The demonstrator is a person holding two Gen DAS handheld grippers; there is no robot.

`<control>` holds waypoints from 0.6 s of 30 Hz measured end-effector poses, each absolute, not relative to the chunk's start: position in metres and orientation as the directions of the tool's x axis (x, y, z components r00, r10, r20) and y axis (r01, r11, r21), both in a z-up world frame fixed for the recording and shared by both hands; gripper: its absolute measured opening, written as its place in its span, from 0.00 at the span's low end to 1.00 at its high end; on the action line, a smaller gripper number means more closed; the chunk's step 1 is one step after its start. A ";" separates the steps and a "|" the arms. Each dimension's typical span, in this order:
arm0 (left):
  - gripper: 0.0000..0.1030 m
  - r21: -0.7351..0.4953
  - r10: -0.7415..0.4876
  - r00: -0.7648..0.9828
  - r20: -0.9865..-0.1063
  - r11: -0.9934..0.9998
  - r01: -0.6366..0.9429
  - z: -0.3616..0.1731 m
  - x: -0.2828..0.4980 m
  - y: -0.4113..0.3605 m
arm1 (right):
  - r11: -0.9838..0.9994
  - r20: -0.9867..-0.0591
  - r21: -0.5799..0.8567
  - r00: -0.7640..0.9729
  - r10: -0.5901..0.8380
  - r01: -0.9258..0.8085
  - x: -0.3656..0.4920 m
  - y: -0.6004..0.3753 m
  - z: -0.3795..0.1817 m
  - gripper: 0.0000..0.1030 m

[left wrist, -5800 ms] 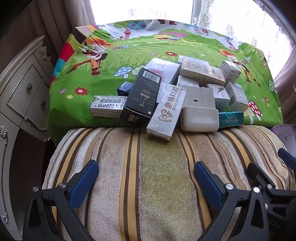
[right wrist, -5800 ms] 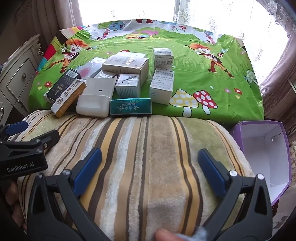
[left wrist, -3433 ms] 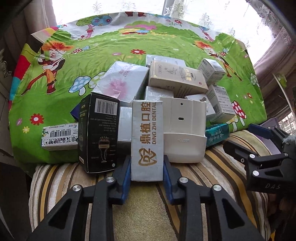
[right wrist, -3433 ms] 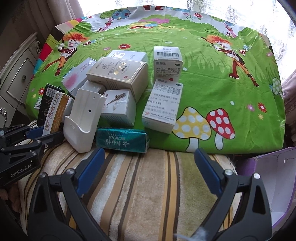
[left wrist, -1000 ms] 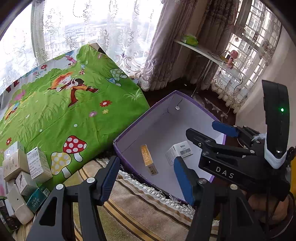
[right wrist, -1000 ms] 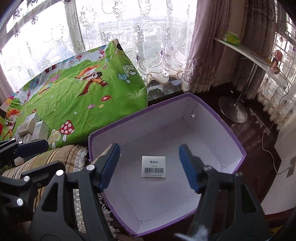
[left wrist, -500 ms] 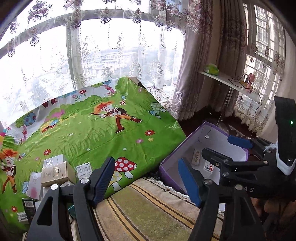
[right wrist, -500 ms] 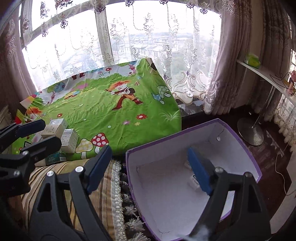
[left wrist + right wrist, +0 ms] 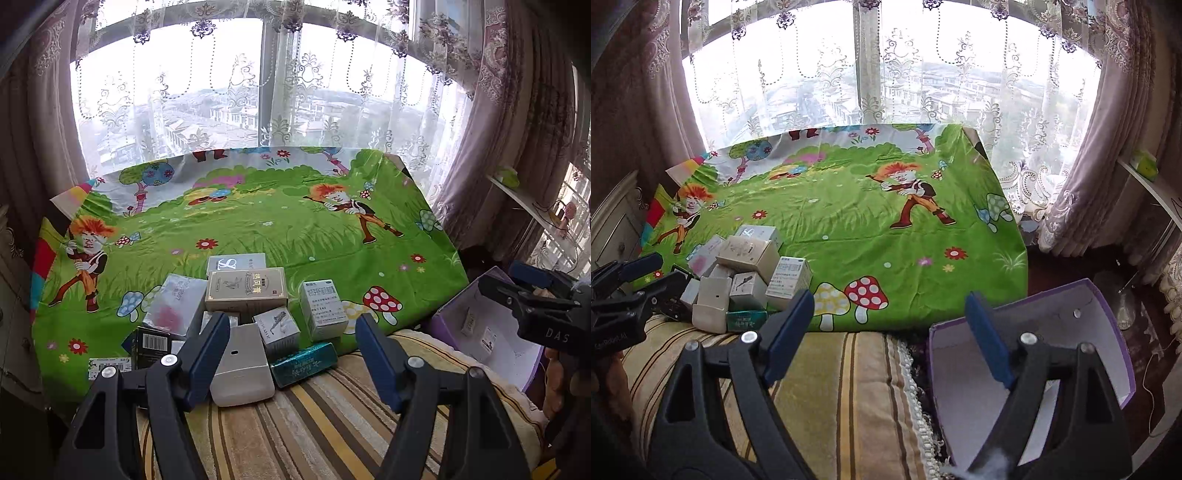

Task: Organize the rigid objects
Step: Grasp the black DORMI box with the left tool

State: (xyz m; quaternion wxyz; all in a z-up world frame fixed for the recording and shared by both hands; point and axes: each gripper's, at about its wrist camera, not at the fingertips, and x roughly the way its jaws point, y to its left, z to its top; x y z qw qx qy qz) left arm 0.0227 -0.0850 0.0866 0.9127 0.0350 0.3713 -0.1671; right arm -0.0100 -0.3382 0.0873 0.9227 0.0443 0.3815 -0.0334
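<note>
Both of your tongs are empty. Your left gripper (image 9: 291, 354) has its jaws apart with nothing between them, after opening a little further just now; your right gripper (image 9: 890, 332) also stands wide, its jaws having just spread, and grips nothing.

Take the purple box (image 9: 1108, 314) as your marker. Your right gripper hangs over its near left corner, beside the striped cushion (image 9: 849, 387). Your left gripper is well to the left of the box, aimed at the pile of cartons (image 9: 258, 306) where the cushion meets the green cartoon sheet (image 9: 295, 229).

In that pile, nearest your left jaws, lies the grey plastic holder (image 9: 242, 363), with the teal carton (image 9: 304, 363) touching its box-side edge. Behind them stand the small white medicine carton (image 9: 323, 308) and the beige carton (image 9: 245, 290), with a black barcoded carton (image 9: 153, 341) on the far side from the box.

Progress looks early. At least two small cartons (image 9: 480, 332) seem to lie inside the box, though your right gripper hides much of its floor. Most of the pile is yet to be moved.
</note>
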 end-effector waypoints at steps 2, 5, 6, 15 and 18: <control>0.69 -0.081 -0.247 0.677 -0.694 0.960 0.268 0.086 0.026 -0.056 | 0.996 -0.717 0.055 0.697 -0.008 0.068 -0.004 -0.327 0.085 0.83; 0.69 -0.116 -0.195 0.686 -0.701 0.980 0.160 0.083 0.032 -0.010 | 0.998 -0.727 0.051 0.686 0.013 0.035 0.005 -0.313 0.082 0.83; 0.69 -0.120 -0.175 0.686 -0.706 0.985 0.127 0.080 0.034 0.005 | 0.998 -0.730 0.049 0.684 0.018 0.026 0.008 -0.309 0.081 0.83; 0.69 -0.152 -0.099 0.623 -0.776 0.988 -0.032 0.055 0.038 0.081 | 0.998 -0.777 0.060 0.626 0.063 -0.027 0.033 -0.282 0.065 0.83; 0.69 -0.182 -0.127 0.580 -0.805 0.983 -0.038 0.044 0.040 0.090 | 0.997 -0.797 0.061 0.599 0.079 -0.051 0.040 -0.272 0.057 0.83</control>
